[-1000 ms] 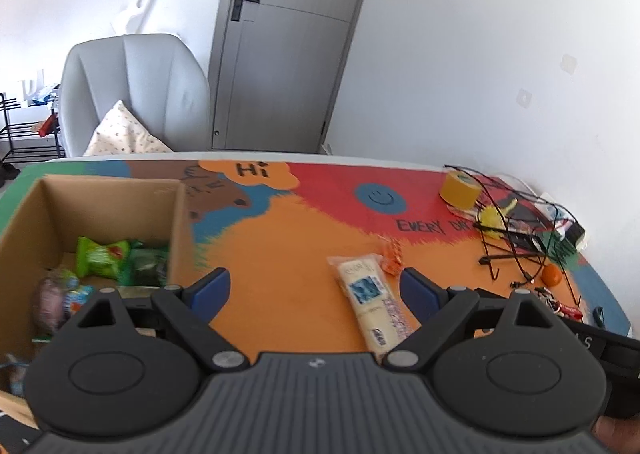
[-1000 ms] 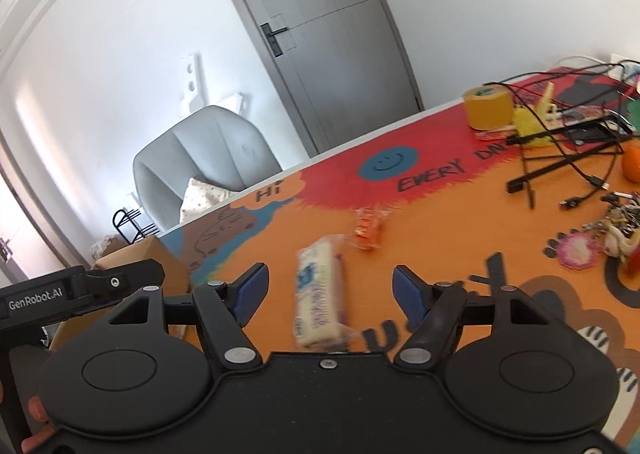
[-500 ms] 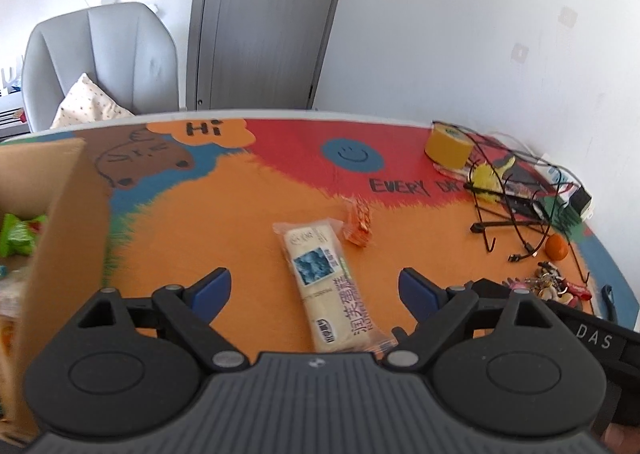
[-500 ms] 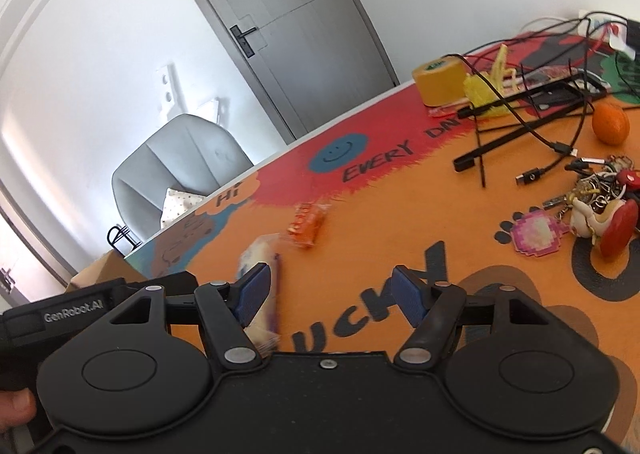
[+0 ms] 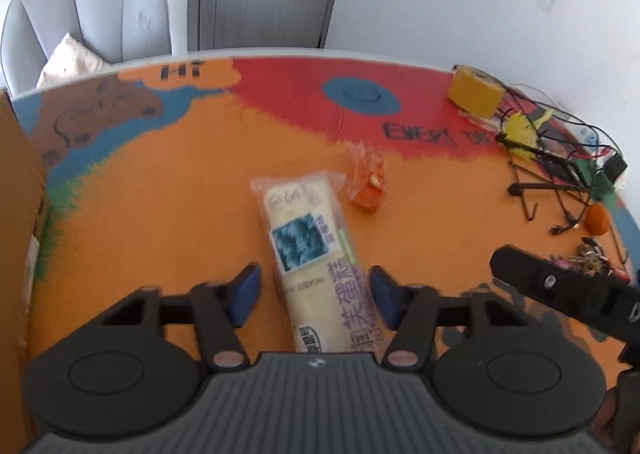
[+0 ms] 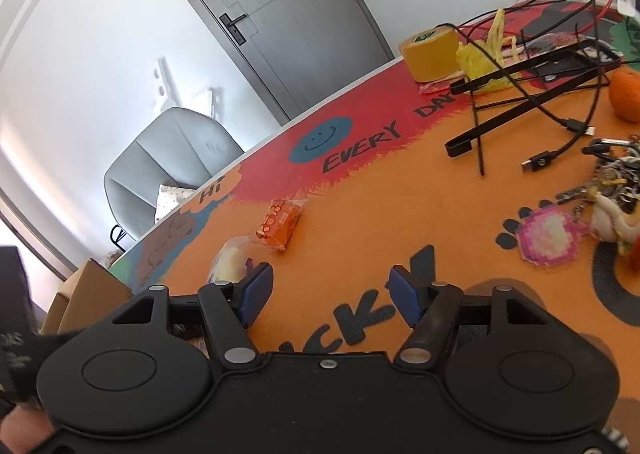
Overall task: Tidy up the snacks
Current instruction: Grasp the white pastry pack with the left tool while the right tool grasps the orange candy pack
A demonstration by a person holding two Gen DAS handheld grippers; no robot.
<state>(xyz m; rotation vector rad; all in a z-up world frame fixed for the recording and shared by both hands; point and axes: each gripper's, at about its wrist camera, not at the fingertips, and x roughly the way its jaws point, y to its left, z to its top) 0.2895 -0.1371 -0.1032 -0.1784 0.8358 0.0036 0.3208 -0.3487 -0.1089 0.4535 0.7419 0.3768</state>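
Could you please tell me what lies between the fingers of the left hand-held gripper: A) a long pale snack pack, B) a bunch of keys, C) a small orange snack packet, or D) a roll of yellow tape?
A: the long pale snack pack lies on the table between the closing fingers of the left hand-held gripper.

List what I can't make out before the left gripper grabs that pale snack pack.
- Pale snack pack: near end hidden by left gripper, jaws closing; print blurred.
- Cardboard box: cut off by left view's edge, contents unseen.
- Right view: pack mostly behind right gripper.
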